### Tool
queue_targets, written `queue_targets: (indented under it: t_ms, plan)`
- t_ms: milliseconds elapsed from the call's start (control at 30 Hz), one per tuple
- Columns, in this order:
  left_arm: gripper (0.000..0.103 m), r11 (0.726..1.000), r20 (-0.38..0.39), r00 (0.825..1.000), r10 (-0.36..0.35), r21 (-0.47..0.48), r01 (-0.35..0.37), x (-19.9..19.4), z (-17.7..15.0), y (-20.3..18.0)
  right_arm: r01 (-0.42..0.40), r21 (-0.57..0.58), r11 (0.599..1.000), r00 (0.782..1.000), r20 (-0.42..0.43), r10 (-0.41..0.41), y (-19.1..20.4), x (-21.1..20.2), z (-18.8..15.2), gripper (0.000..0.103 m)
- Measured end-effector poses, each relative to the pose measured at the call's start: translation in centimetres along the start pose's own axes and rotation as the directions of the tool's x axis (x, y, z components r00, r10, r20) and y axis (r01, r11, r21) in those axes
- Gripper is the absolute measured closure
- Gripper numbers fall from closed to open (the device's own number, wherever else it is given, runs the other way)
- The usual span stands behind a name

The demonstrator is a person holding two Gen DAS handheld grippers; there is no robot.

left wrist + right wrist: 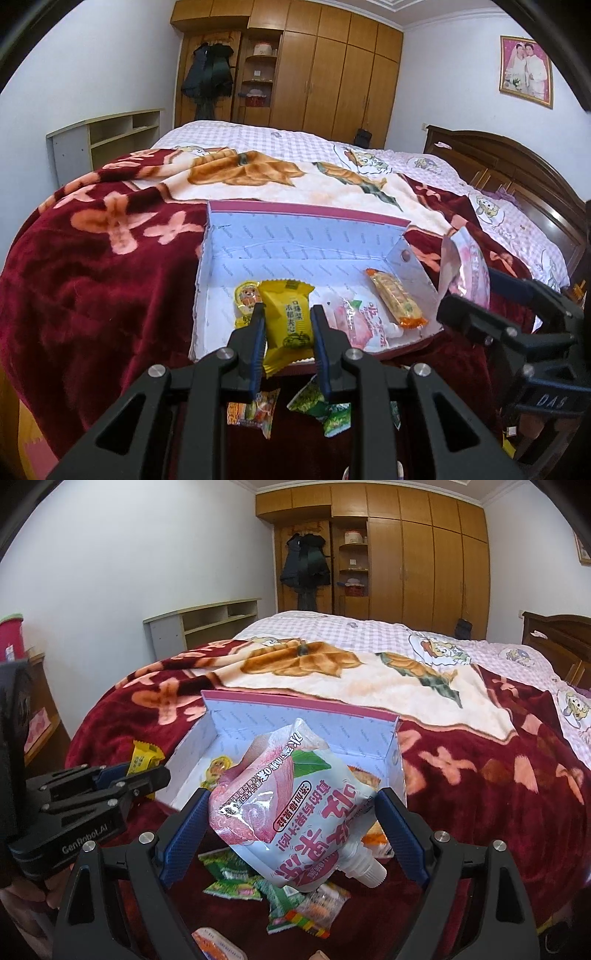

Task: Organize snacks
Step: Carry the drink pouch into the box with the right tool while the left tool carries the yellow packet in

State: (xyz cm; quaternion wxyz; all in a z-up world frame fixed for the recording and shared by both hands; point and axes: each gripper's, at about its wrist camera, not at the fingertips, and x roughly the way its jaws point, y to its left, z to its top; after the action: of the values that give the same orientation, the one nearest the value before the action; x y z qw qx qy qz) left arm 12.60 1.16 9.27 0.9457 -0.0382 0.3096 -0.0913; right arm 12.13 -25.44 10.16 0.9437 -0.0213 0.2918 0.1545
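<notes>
An open white cardboard box [295,251] with a maroon rim lies on the bed; it also shows in the right wrist view [236,734]. My left gripper [288,314] is shut on a yellow snack packet [286,321], held over the box's near edge. In the box lie a yellow cartoon packet [245,299], a pink-white pouch [365,321] and an orange wafer bar [397,301]. My right gripper [291,801] is shut on a pink peach jelly pouch [291,805] with a white spout, held above the box's near right side.
Loose green and orange snack packets [266,890] lie on the maroon blanket [92,280] in front of the box. A wooden headboard [524,173] stands at the right. A wardrobe [332,70] and a low shelf [110,136] stand behind the bed.
</notes>
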Motion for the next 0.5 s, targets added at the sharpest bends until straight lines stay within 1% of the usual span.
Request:
queue_targets:
  t_ms: [200,267,367,500]
  plan:
    - [0.079,1.000,-0.004,1.000,-0.007,0.010,0.007,1.4,0.1,0.0,0.010,-0.017,1.000,1.000,0.005,-0.010,-0.3,1.2,1.1,0.013]
    - [0.079,1.000,-0.018,1.000,0.003,0.011,-0.003,2.2,0.2,0.0,0.008,-0.015,1.000,1.000,-0.003,-0.008,-0.5,2.1,1.5,0.013]
    - [0.079,1.000,-0.032,0.999,-0.008,0.003,0.008,3.2,0.2,0.2,0.007,-0.015,1.000,1.000,-0.009,-0.007,-0.7,3.0,1.7,0.013]
    - [0.079,1.000,-0.052,0.999,0.009,-0.002,-0.009,4.8,0.1,0.5,0.006,-0.022,1.000,1.000,-0.031,-0.006,-1.0,4.8,1.9,0.013]
